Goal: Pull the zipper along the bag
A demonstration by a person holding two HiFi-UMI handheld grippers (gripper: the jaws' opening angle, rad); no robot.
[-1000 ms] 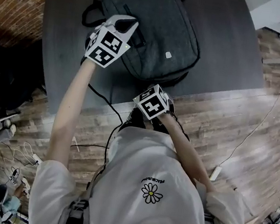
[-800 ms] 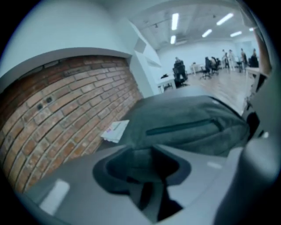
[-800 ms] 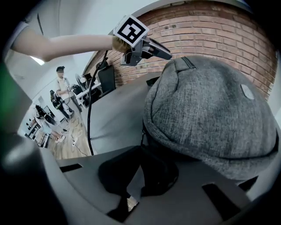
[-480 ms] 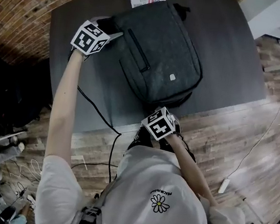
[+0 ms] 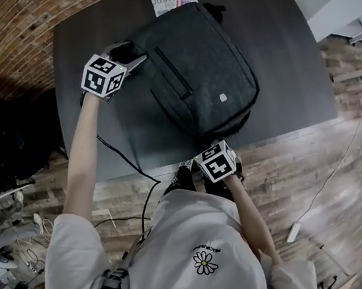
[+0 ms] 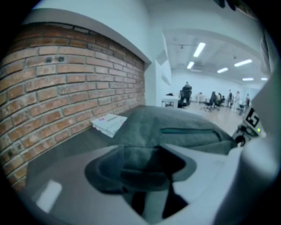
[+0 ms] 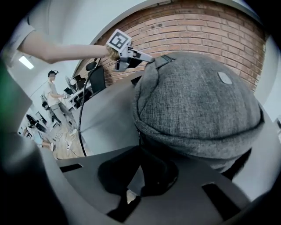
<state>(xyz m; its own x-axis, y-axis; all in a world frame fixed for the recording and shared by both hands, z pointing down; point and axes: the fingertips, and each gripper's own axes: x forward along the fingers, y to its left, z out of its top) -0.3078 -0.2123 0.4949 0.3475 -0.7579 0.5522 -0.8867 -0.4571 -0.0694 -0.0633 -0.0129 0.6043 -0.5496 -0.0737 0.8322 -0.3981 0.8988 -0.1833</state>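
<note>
My left gripper [image 5: 136, 57] has just opened wide at the bag [image 5: 203, 83] corner, gripping nothing; right gripper [image 7: 138, 173] is closed, empty. Pulling seems not begun.

The head view looks steeply down on the whole worktop [image 5: 293, 63]. Both gripper views sit close behind their fingers [image 6: 70, 184], facing opposite ends of the bag [image 5: 197, 76], which all three views share.

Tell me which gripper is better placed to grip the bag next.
Probably the left gripper: its jaws, just opened wide and starting to close, have the bag's far corner fabric between them. The right gripper is shut at the near edge.
</note>
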